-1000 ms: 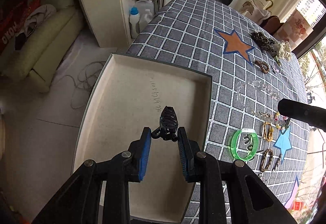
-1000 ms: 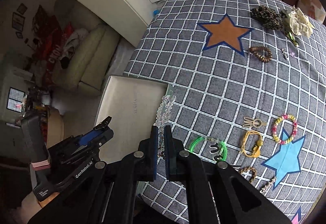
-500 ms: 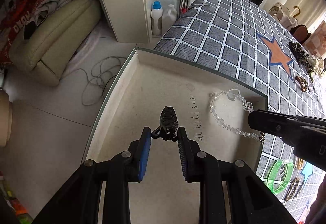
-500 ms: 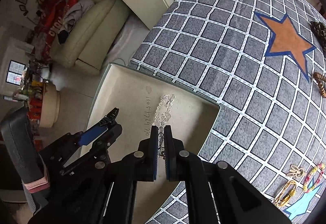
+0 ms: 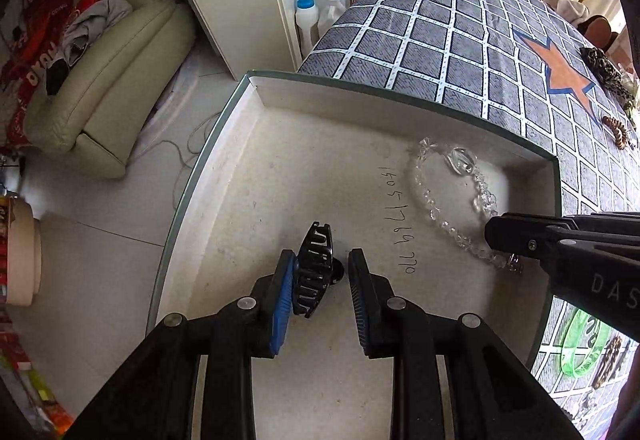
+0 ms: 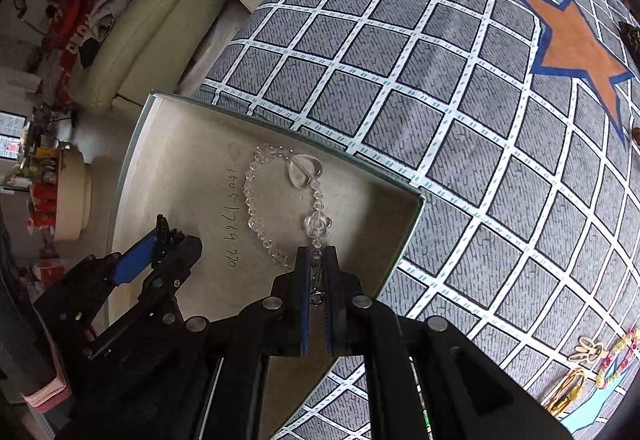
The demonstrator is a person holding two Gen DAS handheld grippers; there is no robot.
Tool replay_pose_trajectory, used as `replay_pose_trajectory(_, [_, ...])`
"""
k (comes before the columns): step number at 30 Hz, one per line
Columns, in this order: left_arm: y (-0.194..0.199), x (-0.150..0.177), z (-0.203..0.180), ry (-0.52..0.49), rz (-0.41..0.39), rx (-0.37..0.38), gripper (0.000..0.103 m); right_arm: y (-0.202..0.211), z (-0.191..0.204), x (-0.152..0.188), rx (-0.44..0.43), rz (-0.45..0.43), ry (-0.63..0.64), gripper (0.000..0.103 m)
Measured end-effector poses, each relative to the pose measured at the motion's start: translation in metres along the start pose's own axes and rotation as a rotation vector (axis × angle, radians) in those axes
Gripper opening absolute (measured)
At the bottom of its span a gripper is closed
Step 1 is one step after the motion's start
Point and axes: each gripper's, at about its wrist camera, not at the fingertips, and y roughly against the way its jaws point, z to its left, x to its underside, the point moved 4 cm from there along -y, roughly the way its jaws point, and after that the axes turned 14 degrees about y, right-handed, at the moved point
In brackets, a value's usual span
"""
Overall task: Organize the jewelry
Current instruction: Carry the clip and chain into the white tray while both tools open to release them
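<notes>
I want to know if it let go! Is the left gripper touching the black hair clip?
Touching. In the left wrist view the hair clip rests against one blue pad of the open left gripper; the other pad is clear.

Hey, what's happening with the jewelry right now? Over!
Left gripper open, hair clip between jaws. Right gripper shut on bead bracelet, inside tray. Nothing blocking.

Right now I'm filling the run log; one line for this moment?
left gripper: open, hair claw between | right gripper: shut on crystal bracelet | both over tray
</notes>
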Motion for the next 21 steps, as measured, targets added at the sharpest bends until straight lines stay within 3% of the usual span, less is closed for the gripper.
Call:
replay_pose_trajectory(1, [0.0,0.0,0.0,0.001,0.004,0.001,0.034,0.0,0.001,-0.001,0.004,0.003,0.008,0.008])
replay_pose_trajectory(4, [0.002,0.001,0.001,0.006,0.016,0.006,0.035,-0.002,0.01,-0.007,-0.004,-0.007,0.022,0.03])
replay_pose_trajectory(5, [0.003,0.002,0.002,0.006,0.017,0.005,0.056,0.0,0.013,-0.008,-0.006,-0.019,0.026,0.037])
replay_pose_trajectory(6, [0.005,0.003,0.003,0.01,0.012,-0.004,0.092,0.003,0.015,-0.01,-0.001,-0.031,0.029,0.041])
replay_pose_trajectory(7, [0.008,0.002,0.005,0.017,-0.006,-0.016,0.101,0.007,0.017,-0.011,0.0,-0.043,0.031,0.041])
replay_pose_trajectory(13, [0.019,0.004,0.005,0.005,-0.012,-0.013,0.102,0.042,0.015,-0.012,0.002,-0.122,0.003,0.046])
replay_pose_trajectory(15, [0.024,0.005,0.003,-0.003,-0.015,-0.01,0.102,0.051,0.011,-0.007,0.003,-0.13,-0.016,0.058])
replay_pose_trajectory(21, [0.044,0.015,-0.007,-0.022,-0.007,0.049,0.103,0.077,-0.008,0.024,0.016,-0.135,-0.075,0.079])
